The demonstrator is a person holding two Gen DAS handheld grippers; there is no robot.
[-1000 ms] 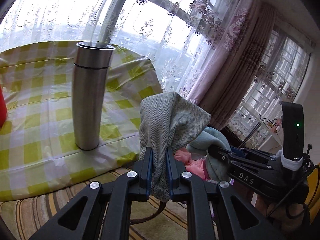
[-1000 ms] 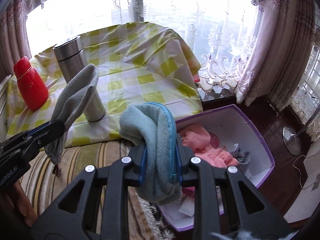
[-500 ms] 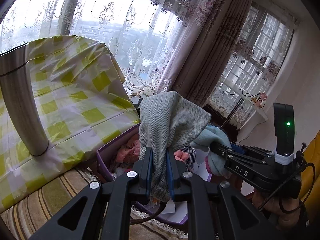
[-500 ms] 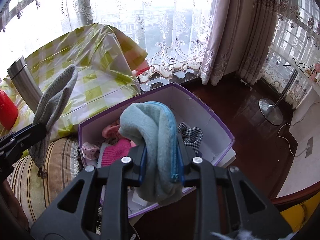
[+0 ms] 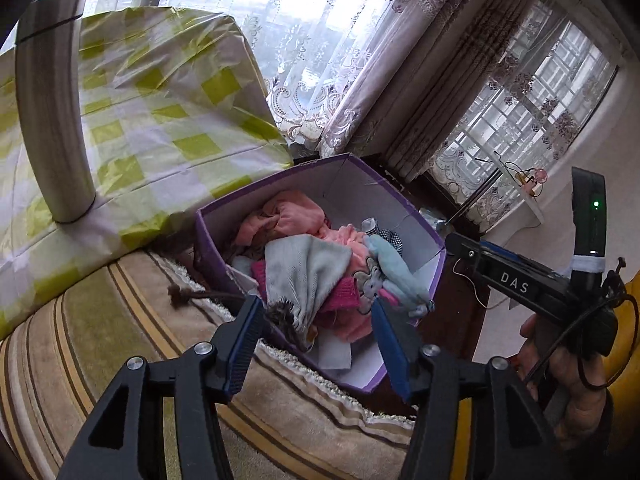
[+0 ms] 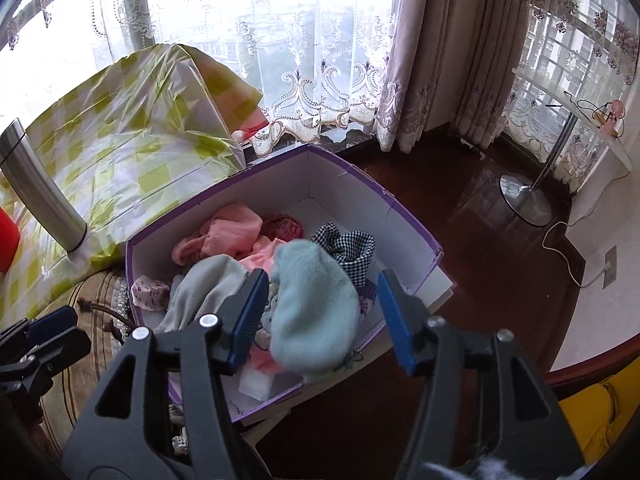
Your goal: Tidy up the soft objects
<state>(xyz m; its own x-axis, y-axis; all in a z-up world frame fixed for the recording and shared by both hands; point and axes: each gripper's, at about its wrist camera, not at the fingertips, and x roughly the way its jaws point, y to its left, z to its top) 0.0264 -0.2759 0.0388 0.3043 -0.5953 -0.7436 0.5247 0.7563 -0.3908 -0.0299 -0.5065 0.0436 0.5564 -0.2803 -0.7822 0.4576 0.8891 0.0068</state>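
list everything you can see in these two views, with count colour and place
storage box: 1, purple outside and white inside, on the floor beside the couch
grey knit cloth: 1, grey, on the pile in the box
light blue fleece item: 1, pale blue, on the pile in the box
pink clothes: several, pink, in the box
checked cloth: 1, black and white, at the box's far side
steel flask: 1, silver, upright on the checked tablecloth
tablecloth: 1, yellow-green and white check, left of the box
red bottle: 1, red, at the left edge, mostly cut off
lamp base: 1, metal, on the dark floor
left gripper: 1, black with blue pads, open above the box
right gripper: 1, black with blue pads, open above the box
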